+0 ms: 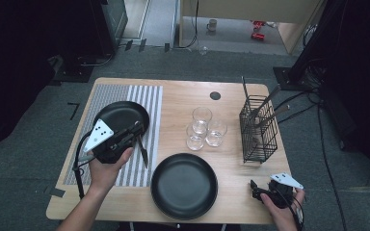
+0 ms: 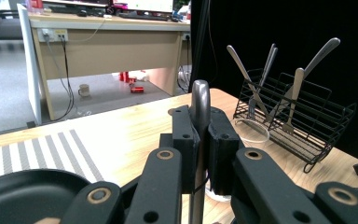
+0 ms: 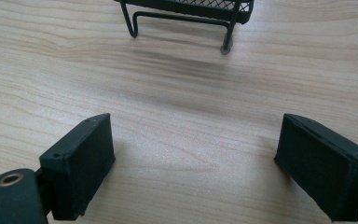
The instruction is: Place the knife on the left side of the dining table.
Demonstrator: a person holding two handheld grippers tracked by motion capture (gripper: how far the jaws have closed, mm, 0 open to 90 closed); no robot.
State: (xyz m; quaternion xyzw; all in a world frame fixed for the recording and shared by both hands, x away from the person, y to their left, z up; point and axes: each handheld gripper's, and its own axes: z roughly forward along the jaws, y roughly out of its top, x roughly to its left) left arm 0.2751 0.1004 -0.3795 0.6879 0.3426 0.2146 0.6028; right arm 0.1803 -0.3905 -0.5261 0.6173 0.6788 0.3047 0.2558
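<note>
At centre left, the left gripper (image 1: 137,131) clamps a knife (image 1: 142,150) over the striped mat (image 1: 149,98); the right gripper (image 1: 256,190) sits lower right.

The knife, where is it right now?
High view: the knife hangs blade-down from the left gripper, over the striped mat between the two black plates.
</note>
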